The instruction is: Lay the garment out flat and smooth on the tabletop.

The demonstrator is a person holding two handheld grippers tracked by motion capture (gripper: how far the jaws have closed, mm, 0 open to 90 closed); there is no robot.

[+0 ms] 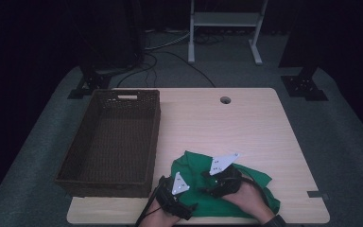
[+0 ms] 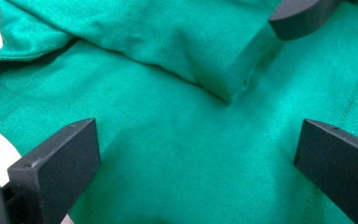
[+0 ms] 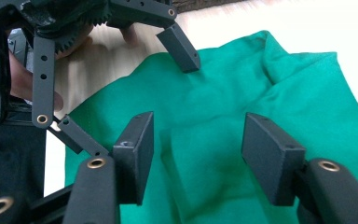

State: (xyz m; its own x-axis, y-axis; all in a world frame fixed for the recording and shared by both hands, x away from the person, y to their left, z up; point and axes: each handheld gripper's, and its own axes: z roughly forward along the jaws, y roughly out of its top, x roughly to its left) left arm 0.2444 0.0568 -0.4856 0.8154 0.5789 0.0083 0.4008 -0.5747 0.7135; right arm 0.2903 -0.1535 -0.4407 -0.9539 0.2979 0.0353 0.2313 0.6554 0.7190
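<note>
A crumpled green cloth [image 1: 246, 182] lies on the wooden table [image 1: 227, 123] near its front edge. My left gripper [image 2: 196, 140] hovers over the cloth's left part, jaws wide apart with nothing pinched between them. My right gripper [image 3: 198, 135] points at the cloth's middle. Its jaws stand about half apart above a soft rise in the fabric, and the pads do not press on it. In the high view both grippers sit close together, the left gripper [image 1: 185, 196] beside the right gripper [image 1: 212, 187]. A fingertip [image 2: 298, 16] of the right gripper pokes into the left gripper view.
A dark wicker basket [image 1: 156, 137] with nothing in it stands on the table's left side, close to the cloth. A cable hole [image 1: 225, 100] sits near the far edge. A small tape mark [image 1: 317, 194] lies at the front right. Stands and cables are on the floor behind.
</note>
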